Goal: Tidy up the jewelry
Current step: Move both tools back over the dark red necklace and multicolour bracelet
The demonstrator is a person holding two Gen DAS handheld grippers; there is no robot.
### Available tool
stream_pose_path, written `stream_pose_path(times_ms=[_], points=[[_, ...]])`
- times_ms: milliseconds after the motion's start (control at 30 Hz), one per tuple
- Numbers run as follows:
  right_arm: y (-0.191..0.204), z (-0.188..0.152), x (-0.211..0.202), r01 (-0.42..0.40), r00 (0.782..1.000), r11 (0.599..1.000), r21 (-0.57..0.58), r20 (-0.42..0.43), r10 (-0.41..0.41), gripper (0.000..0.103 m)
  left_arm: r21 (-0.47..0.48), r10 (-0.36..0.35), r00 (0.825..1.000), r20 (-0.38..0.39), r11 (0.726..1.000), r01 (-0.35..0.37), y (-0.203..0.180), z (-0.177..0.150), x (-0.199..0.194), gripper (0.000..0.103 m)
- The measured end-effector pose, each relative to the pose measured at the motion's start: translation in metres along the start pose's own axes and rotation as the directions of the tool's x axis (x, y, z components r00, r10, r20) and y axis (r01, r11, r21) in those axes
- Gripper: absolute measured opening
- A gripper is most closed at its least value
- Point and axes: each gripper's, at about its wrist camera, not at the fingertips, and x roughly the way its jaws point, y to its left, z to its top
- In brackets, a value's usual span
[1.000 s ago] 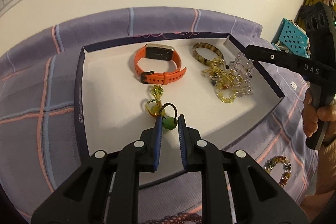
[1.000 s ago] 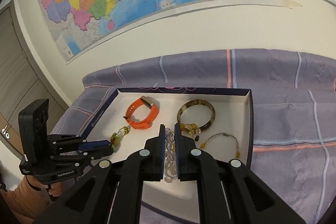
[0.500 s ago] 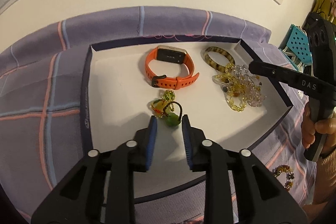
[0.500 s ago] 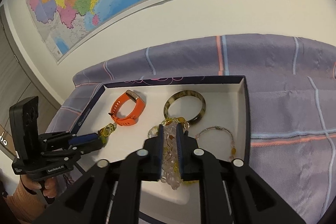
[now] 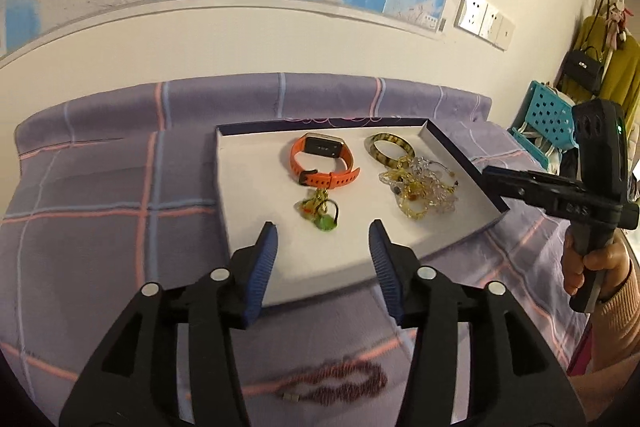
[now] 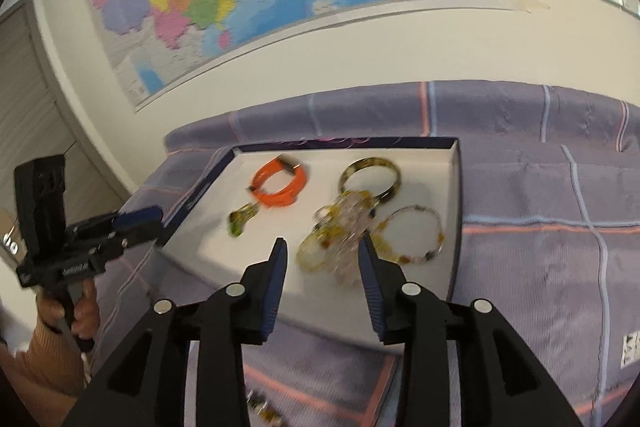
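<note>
Both jaws are being opened with nothing held, left gripper [image 5: 322,241] and right gripper [image 6: 322,257] best being lifted clear of the white-lined shallow box [image 5: 248,187] without snagging beads.

Beaded bracelet [image 6: 264,411] cut off at frame bottom, blurred

One tray [image 5: 452,151], one orange watch [image 5: 322,163], one mottled bangle [image 5: 390,147], one thin beaded bracelet [image 6: 416,233], one green-and-yellow charm [image 5: 318,213], one tangled heap of bead strands [image 5: 420,193] that cannot be counted, one dark red necklace [image 5: 340,385] on the bed, two tongs [image 5: 322,247] [image 6: 322,259].
</note>
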Motion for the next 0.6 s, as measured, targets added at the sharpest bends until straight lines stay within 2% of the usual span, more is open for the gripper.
stream_pose_path(times_ms=[100, 400, 500, 600], points=[[0.006, -0.014, -0.012, -0.026, 1.0, 1.0, -0.004, -0.009, 0.026, 0.039, -0.011, 0.012, 1.0, -0.012, 1.0, -0.012, 0.005, -0.013, -0.007, 0.05], [0.015, -0.059, -0.016, -0.016, 0.996, 1.0, -0.002, -0.087, 0.016, 0.04, -0.053, 0.018, 0.996, -0.082, 0.998, -0.023, 0.011, -0.052, -0.013, 0.05], [0.016, -0.07, -0.015, -0.013, 0.994, 1.0, 0.011, -0.106, 0.014, 0.048, -0.051, 0.009, 0.996, -0.093, 0.999, -0.014, 0.01, -0.062, -0.017, 0.056], [0.019, -0.078, -0.014, -0.007, 0.992, 1.0, 0.004, -0.123, 0.008, 0.048, -0.04, 0.006, 0.994, -0.108, 0.999, -0.01, 0.005, -0.069, -0.018, 0.056]])
